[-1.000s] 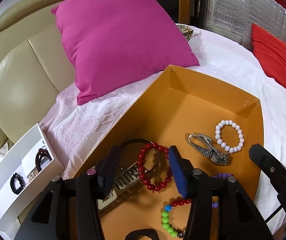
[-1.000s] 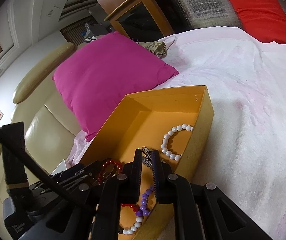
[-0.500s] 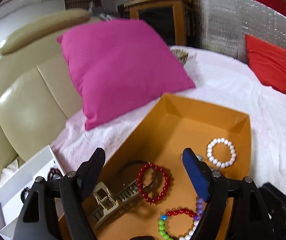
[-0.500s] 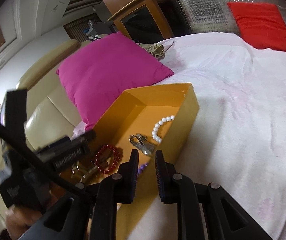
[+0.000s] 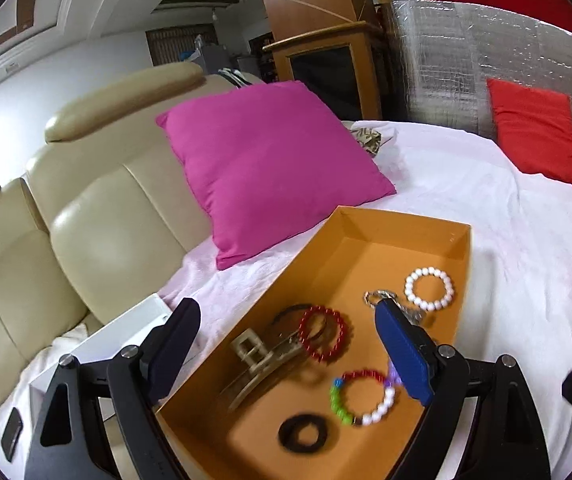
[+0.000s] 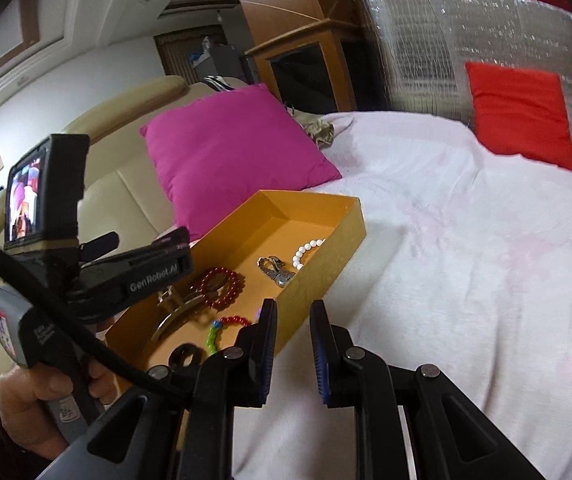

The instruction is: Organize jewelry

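Orange box on the bed holds the bracelets; our left gripper, jaws just spread wide and empty, should drop squarely over the red bead bracelet; right gripper nearly closed, empty.

- An orange box is holding red and white bead bracelets.
- A magenta pillow is lying beside a cream sofa.
- A black ring, possibly fabric, is showing blurred.
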A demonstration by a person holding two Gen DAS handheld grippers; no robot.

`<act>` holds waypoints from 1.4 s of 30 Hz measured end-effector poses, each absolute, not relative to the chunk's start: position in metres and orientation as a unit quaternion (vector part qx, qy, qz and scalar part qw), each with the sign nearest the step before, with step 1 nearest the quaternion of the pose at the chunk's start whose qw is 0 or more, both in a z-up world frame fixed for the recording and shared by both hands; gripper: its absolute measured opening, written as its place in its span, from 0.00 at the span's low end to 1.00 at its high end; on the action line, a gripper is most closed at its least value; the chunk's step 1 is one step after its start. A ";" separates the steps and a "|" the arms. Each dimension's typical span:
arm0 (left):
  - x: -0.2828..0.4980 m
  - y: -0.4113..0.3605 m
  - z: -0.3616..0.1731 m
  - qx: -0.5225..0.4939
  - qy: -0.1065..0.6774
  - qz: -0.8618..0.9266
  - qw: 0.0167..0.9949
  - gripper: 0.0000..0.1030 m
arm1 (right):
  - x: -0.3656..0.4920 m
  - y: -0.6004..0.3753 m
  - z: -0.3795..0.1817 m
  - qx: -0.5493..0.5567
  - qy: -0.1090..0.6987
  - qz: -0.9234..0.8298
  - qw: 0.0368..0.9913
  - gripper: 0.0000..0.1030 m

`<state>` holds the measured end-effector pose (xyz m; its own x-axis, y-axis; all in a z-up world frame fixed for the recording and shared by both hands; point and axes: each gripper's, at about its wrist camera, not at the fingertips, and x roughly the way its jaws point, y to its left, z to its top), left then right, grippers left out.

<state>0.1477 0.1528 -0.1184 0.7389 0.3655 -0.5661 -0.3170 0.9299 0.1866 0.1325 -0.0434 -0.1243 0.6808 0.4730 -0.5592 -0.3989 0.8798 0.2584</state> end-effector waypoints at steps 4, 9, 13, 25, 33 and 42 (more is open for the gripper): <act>0.116 0.148 -0.097 0.042 0.303 0.175 0.936 0.87 | 0.110 -0.050 -0.110 0.066 0.308 0.249 0.916 0.18; 0.071 0.139 -0.064 0.067 0.277 0.177 0.942 0.87 | 0.083 -0.055 -0.087 0.073 0.288 0.261 0.918 0.22; 0.045 0.135 -0.046 0.075 0.271 0.171 0.944 0.87 | 0.061 -0.064 -0.068 0.080 0.269 0.266 0.922 0.35; -0.001 0.130 -0.014 0.069 0.260 0.153 0.951 0.87 | 0.010 -0.064 -0.031 0.063 0.242 0.280 0.927 0.49; -0.013 0.138 -0.010 0.065 0.261 0.164 0.949 0.87 | 0.000 -0.065 -0.023 0.066 0.230 0.273 0.932 0.49; -0.017 0.151 -0.012 0.059 0.262 0.178 0.947 0.87 | 0.001 -0.059 -0.024 0.065 0.240 0.271 0.930 0.49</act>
<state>-0.0167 0.1508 -0.0124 0.7990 0.3683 -0.4753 -0.3067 0.9295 0.2048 0.0008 -0.0587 -0.0244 0.7387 0.5349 -0.4102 -0.4724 0.8449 0.2511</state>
